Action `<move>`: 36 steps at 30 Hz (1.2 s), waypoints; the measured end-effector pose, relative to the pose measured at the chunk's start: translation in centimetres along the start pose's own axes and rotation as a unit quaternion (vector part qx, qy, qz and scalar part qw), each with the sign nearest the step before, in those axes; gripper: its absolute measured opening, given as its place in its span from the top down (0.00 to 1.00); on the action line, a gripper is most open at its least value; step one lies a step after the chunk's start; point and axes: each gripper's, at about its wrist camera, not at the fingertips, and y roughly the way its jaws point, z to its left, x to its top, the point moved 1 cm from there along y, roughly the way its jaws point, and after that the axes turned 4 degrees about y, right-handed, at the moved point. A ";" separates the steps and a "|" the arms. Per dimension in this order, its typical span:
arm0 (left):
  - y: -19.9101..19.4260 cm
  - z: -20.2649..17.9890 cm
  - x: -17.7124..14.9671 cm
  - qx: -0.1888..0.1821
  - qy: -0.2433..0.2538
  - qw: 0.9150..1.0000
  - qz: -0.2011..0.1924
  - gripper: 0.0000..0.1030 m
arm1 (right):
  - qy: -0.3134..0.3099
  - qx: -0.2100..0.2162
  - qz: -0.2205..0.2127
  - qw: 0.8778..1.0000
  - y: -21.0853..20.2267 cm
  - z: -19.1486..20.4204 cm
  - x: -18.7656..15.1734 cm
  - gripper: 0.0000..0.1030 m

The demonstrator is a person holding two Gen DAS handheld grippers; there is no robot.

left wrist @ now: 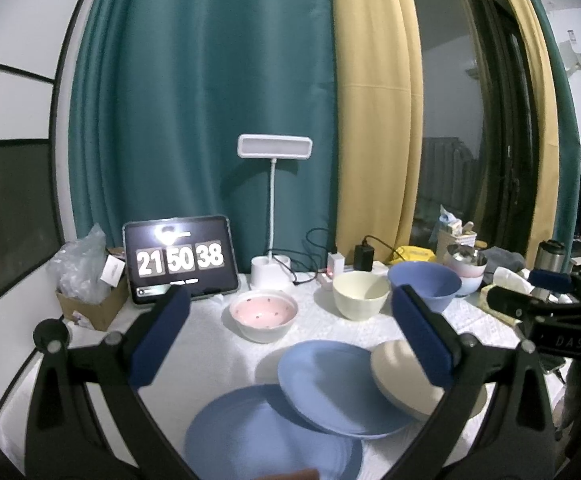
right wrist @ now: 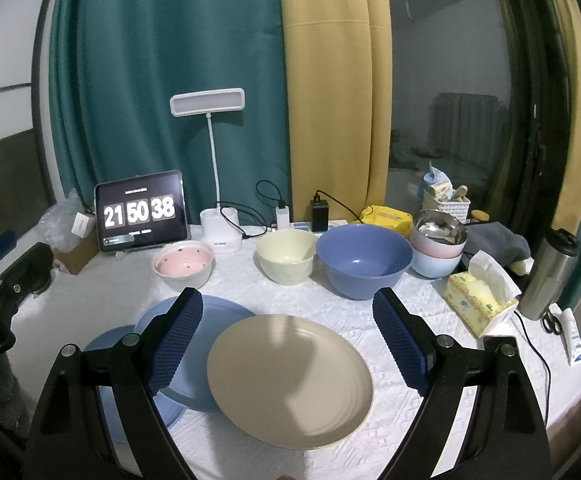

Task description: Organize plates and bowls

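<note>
On the white-clothed worktop (right wrist: pixel 330 312), round beige plate (right wrist: pixel 290 376), blue plates (right wrist: pixel 210 316) and bowls lie unsorted; both grippers' fingers (right wrist: pixel 178 336) are held spread, empty.

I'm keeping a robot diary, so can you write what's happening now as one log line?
left gripper: open, empty | right gripper: open, above beige plate | three plates overlapping on table | bowls untouched behind

Near blue plate (left wrist: pixel 266 436): your view cuts it off at the bottom edge.
Beige plate (left wrist: pixel 402 376): partly hidden behind your hand-held gripper's finger (left wrist: pixel 422 336).
</note>
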 end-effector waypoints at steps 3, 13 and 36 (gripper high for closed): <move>0.2 -0.3 -0.1 -0.002 0.002 1.000 0.001 0.01 | 0.002 -0.001 0.002 1.000 0.1 -0.6 0.1 0.13; 0.2 -0.6 -0.2 -0.002 0.002 1.000 0.001 0.01 | 0.004 -0.004 0.002 1.000 -0.1 -1.0 0.1 0.13; 0.8 -1.5 -0.8 -0.009 0.020 1.000 0.020 0.01 | 0.015 -0.008 0.017 1.000 0.3 -1.4 -0.5 0.13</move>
